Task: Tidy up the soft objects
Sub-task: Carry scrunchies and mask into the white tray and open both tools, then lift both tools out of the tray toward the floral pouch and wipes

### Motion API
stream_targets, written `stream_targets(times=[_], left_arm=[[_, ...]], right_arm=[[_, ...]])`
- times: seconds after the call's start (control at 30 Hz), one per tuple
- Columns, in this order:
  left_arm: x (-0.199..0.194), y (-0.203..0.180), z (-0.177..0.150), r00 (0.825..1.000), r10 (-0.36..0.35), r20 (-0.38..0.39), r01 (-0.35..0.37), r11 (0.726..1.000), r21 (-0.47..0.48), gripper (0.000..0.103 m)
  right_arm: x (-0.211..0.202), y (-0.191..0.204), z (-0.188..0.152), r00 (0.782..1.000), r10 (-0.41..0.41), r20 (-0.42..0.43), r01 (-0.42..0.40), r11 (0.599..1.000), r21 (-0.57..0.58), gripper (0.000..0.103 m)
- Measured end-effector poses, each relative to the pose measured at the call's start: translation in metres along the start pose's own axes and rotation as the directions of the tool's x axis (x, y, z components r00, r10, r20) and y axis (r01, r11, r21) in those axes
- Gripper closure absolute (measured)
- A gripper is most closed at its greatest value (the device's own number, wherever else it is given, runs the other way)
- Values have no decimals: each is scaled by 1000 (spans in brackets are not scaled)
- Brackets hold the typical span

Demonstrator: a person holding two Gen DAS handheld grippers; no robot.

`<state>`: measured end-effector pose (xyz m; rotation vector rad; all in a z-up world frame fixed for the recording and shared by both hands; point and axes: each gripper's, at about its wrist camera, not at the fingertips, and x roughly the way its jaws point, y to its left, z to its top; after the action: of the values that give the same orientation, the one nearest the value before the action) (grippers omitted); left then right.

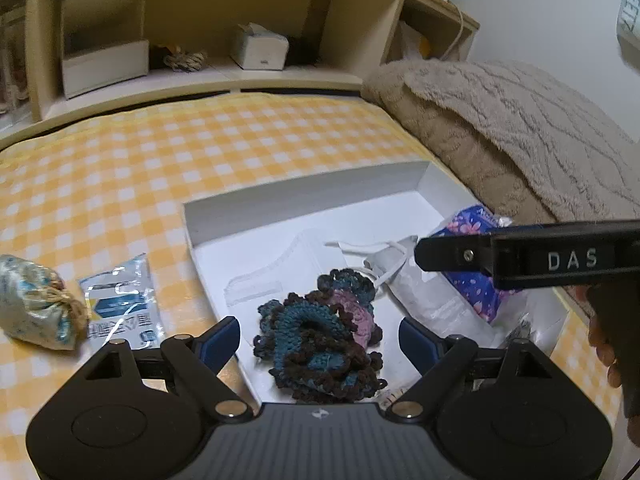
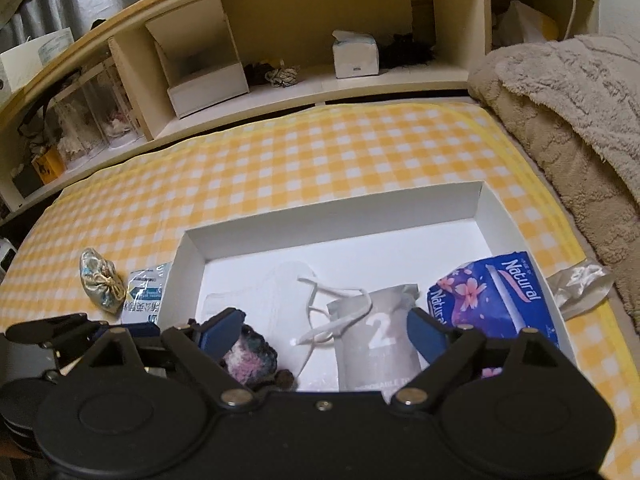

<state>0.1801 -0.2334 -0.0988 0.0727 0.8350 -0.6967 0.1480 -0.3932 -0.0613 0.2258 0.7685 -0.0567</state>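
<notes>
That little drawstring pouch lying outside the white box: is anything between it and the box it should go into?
Yes. A flat blue-and-white packet lies on the checked cloth between the drawstring pouch and the white box, right against the box's left wall. The left hand-held gripper is open over the crocheted piece inside the box.

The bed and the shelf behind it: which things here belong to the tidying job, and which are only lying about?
For the job: white box, crochet piece, face mask, grey pouch, blue tissue pack, small cloth bag, wipes packet.

Only lying about: beige blanket, tissue box on the shelf, rope bundle.
</notes>
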Motion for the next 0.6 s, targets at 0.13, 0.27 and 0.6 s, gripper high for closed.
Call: stream_targets(times=[0.13,0.27,0.6], left_arm=[[-18,2,1,1000,10,24,-9,1000,-18,16],[-40,2,1,999,24,48,-23,999,-24,16],[-88,4,-4,993,65,97,-63,998,-30,15]], right_arm=[[-11,3,-3,1000,-12,20,12,1000,0,11],[-27,10,-5,999,-16,48,17,1000,-17,10],[-69,18,-13,992,-24,121,26,999,-20,8]])
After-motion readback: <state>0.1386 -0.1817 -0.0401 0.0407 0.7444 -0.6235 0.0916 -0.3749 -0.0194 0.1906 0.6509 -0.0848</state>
